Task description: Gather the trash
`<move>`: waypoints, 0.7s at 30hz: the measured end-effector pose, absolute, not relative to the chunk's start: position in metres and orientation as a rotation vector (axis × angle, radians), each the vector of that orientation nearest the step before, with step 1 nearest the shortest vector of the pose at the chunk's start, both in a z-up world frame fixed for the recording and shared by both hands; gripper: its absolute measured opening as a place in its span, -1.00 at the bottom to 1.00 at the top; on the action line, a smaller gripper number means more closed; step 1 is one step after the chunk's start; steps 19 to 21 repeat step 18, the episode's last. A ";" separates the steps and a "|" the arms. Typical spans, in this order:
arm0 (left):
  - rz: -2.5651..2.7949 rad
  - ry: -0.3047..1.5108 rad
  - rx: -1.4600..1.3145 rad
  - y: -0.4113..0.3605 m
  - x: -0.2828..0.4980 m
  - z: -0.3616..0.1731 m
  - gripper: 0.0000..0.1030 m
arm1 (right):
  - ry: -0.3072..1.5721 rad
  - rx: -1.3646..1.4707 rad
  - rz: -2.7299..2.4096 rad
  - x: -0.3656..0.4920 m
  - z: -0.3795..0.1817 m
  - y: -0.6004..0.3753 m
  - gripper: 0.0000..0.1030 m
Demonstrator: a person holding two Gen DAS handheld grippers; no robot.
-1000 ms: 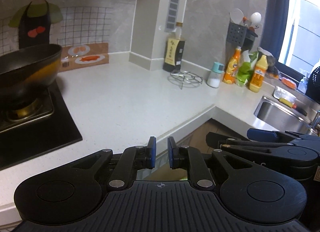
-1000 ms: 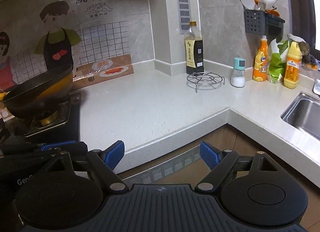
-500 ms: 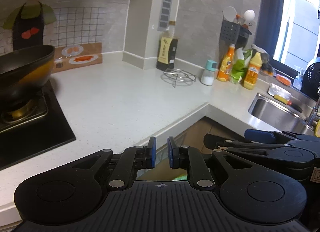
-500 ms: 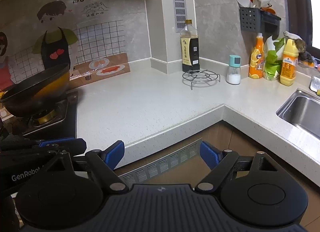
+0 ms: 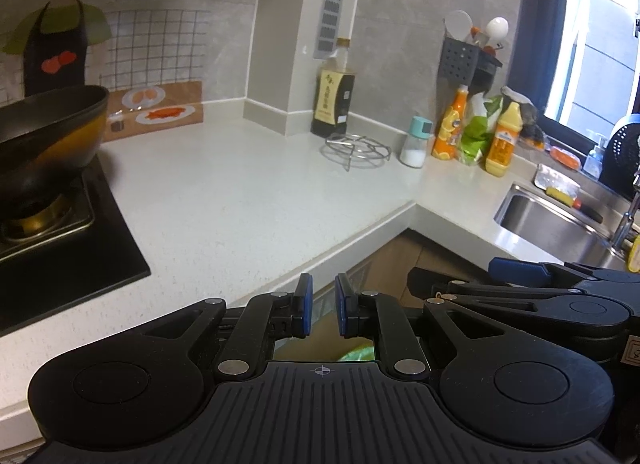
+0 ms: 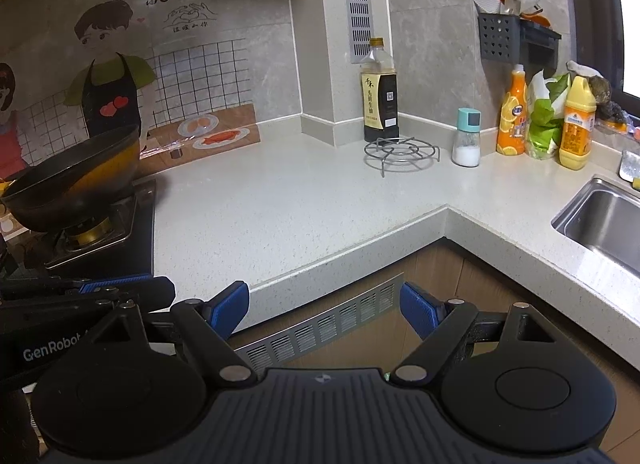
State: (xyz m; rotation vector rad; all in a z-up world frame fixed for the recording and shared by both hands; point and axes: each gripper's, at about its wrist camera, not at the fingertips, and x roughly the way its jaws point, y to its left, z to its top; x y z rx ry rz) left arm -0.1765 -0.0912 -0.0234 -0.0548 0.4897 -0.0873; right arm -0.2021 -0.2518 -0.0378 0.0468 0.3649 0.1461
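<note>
My left gripper [image 5: 323,306] hangs in front of the counter's front edge with its blue pads nearly together and nothing between them. My right gripper [image 6: 325,310] is wide open and empty over the cabinet vent below the counter corner. Each gripper shows from the side in the other's view: the right gripper [image 5: 560,292] and the left gripper [image 6: 80,296]. A green and white bag [image 6: 546,119] stands between two bottles at the back right; it also shows in the left wrist view [image 5: 476,131]. I see no loose trash on the white countertop [image 6: 304,199].
A black wok [image 6: 72,179] sits on the gas hob [image 5: 60,256] at left. A dark sauce bottle [image 6: 379,91], wire trivet [image 6: 401,151], salt shaker [image 6: 467,137], orange bottle [image 6: 513,111] and yellow bottle [image 6: 575,123] line the back. A steel sink [image 6: 608,219] is at right.
Both grippers have shifted slightly, the views drifting a little back and sideways along the counter. The jaws have not changed: left nearly closed, right wide open.
</note>
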 end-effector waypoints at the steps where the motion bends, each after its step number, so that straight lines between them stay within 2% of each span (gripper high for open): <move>1: -0.086 0.492 -0.055 -0.091 -0.176 -0.024 -0.71 | 0.366 0.047 0.147 -0.202 -0.038 -0.252 0.62; 21: -0.040 0.598 -0.170 -0.051 -0.135 -0.044 -0.71 | 0.405 0.048 0.166 -0.163 -0.048 -0.244 0.63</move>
